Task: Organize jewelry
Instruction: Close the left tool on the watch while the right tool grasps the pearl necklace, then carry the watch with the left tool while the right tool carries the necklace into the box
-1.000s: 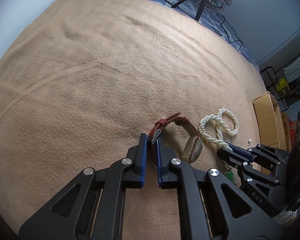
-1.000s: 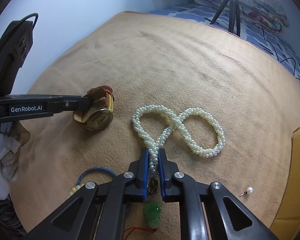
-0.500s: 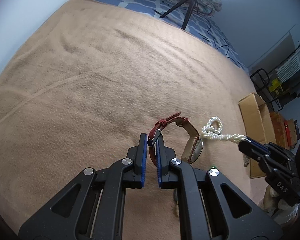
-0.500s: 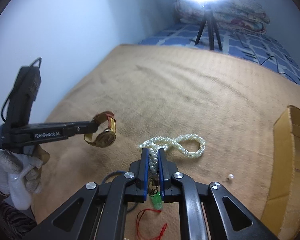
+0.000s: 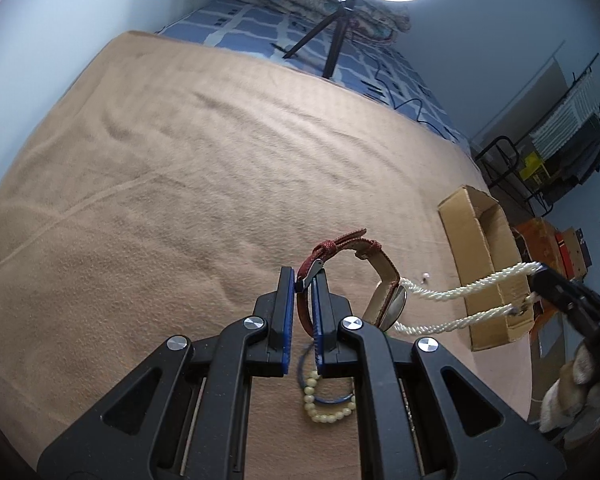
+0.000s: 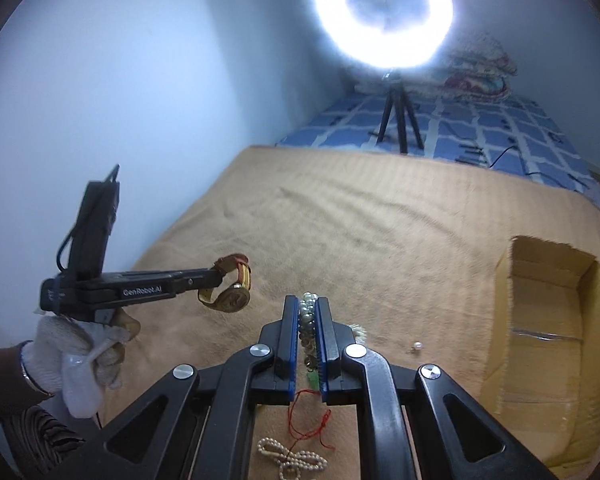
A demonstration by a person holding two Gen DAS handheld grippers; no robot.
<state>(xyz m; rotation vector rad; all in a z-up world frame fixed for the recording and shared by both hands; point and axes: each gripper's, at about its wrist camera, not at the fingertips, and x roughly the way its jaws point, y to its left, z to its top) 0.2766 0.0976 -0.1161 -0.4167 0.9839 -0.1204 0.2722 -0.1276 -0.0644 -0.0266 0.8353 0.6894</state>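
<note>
My left gripper (image 5: 303, 280) is shut on the red-brown strap of a watch (image 5: 386, 300) with a gold case, held clear above the tan blanket (image 5: 180, 184). The right wrist view shows that gripper (image 6: 218, 277) at left, the watch (image 6: 230, 294) dangling from its tip. My right gripper (image 6: 306, 308) is shut on a white pearl necklace (image 6: 307, 314). In the left wrist view the necklace (image 5: 460, 292) stretches as two strands from behind the watch to the right gripper (image 5: 540, 278). An open cardboard box (image 6: 548, 320) sits at the blanket's right edge.
On the blanket lie a pale bead bracelet (image 5: 328, 402), a single pearl earring (image 6: 418, 346), a green pendant on red cord (image 6: 310, 420) and a thin pearl chain (image 6: 292, 456). A ring light on a tripod (image 6: 398, 120) stands at the far end. A gloved hand (image 6: 84, 352) holds the left gripper.
Both grippers have risen off the blanket. The watch went up with the left one. The necklace's loops were pulled off the blanket and now hang from the right one.
</note>
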